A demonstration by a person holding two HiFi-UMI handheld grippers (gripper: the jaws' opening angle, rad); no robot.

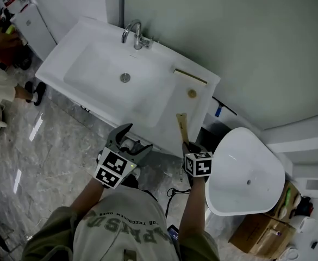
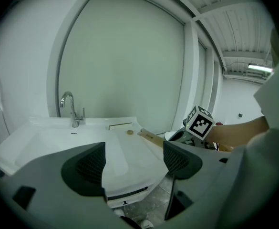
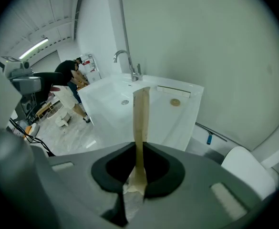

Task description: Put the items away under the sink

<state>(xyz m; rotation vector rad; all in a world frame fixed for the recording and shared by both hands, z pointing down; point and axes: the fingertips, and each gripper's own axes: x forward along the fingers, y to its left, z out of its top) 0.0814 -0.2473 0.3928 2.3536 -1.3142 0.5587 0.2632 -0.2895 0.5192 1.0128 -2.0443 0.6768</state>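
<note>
A white sink [image 1: 93,64] with a chrome tap [image 1: 134,34] stands against the wall. On its right deck lie a long tan bar [image 1: 190,76] and a small round brown piece [image 1: 192,93]. My right gripper [image 1: 185,141] [image 3: 139,163] is shut on the lower end of a thin tan strip [image 1: 181,125] [image 3: 140,123], which sticks up and forward over the sink's front right corner. My left gripper [image 1: 134,139] [image 2: 134,156] hangs in front of the sink's front edge, open, with nothing between its jaws. The left gripper view also shows the strip [image 2: 149,136].
A white tub [image 1: 245,173] sits on the floor to the right, with a cardboard box [image 1: 256,232] behind it. A blue-handled squeegee [image 1: 218,110] leans by the wall. A person [image 1: 6,42] crouches at the far left. Cables [image 1: 172,192] lie on the marble floor.
</note>
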